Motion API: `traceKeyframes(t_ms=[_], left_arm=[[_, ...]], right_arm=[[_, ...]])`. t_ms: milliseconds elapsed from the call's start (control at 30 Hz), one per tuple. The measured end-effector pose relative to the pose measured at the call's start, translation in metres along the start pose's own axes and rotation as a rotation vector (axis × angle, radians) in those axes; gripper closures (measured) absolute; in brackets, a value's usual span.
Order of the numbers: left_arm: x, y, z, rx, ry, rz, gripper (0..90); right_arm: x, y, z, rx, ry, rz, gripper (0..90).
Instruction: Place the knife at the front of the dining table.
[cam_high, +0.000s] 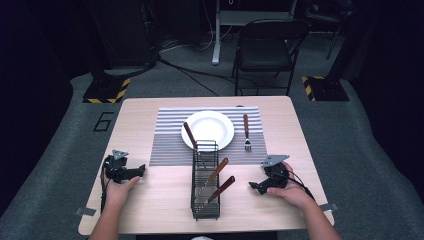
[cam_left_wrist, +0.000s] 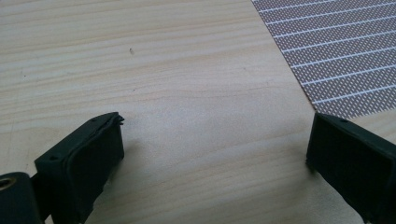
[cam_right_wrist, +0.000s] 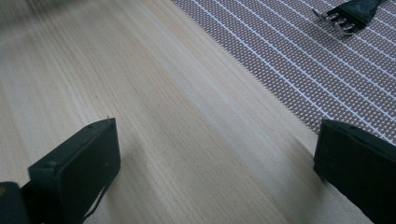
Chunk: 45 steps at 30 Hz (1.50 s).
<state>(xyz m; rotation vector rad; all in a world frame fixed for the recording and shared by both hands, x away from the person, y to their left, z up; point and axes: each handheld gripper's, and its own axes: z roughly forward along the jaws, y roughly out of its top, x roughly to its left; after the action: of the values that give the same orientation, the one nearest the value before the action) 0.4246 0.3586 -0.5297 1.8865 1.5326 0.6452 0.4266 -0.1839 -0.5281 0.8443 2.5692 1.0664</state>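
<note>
Bare table (cam_high: 150, 192) flanking wire caddy (cam_high: 205, 180)

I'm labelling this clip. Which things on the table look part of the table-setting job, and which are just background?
Likely in play:
black wire cutlery basket
wooden-handled utensils in it
round white plate
wooden-handled fork
striped grey placemat

Lying about:
black folding chair
hazard-striped stand bases

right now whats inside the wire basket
Three brown-handled utensils sit in the wire basket: one leaning out over the plate, two slanting to the right. Their metal ends are down among the wires, so which are knives or spoons cannot be told.
</note>
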Motion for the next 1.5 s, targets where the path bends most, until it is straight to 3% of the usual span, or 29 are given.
traceKeyframes(t_ms=[67,100,133,200,233,267,367,567,667,1067,1133,1167,1367,1500], left_arm=[[0.000,0.000,-0.002,-0.005,-0.001,-0.002,8.4],[0.000,0.002,-0.004,0.000,0.002,-0.005,18.4],[0.000,0.002,-0.004,0.000,0.002,-0.005,21.1],[-0.001,0.003,-0.008,0.015,0.024,-0.029,34.3],[-0.004,0.005,-0.012,0.033,0.049,-0.047,34.3],[-0.006,0.007,-0.016,0.019,0.050,-0.052,39.4],[-0.013,0.012,-0.026,-0.018,0.012,-0.044,43.3],[-0.031,0.020,-0.033,-0.025,-0.028,0.017,46.3],[-0.036,0.023,-0.038,-0.040,-0.080,0.003,48.7],[-0.054,0.029,-0.050,-0.051,-0.142,0.041,52.7],[-0.056,0.030,-0.051,-0.052,-0.155,0.035,57.1],[-0.057,0.032,-0.053,-0.011,-0.190,0.034,63.2],[-0.062,0.033,-0.055,-0.013,-0.194,0.045,64.5],[-0.064,0.034,-0.057,-0.023,-0.206,0.049,58.8]], right_arm=[[0.000,0.000,0.000,0.000,0.000,0.000,0.0],[0.000,0.000,0.000,0.000,0.000,0.000,0.0],[0.000,0.000,0.000,0.000,0.000,0.000,0.0],[0.000,0.000,0.000,0.000,0.000,0.000,0.0],[0.000,0.000,0.000,0.000,0.000,0.000,0.0],[0.000,0.000,0.000,0.000,0.000,0.000,0.0],[0.000,0.000,0.000,0.000,0.000,0.000,0.0],[0.000,0.000,0.000,0.000,0.000,0.001,0.0],[0.000,0.000,0.000,0.000,0.000,0.000,0.0],[0.000,0.000,0.000,0.000,0.002,-0.002,0.0],[0.000,0.000,0.000,0.000,0.002,-0.002,0.0],[0.000,0.000,0.000,0.000,0.002,-0.002,0.0],[0.000,0.000,0.000,0.000,0.002,-0.003,0.0],[0.000,0.000,0.000,0.000,0.002,-0.003,0.0]])
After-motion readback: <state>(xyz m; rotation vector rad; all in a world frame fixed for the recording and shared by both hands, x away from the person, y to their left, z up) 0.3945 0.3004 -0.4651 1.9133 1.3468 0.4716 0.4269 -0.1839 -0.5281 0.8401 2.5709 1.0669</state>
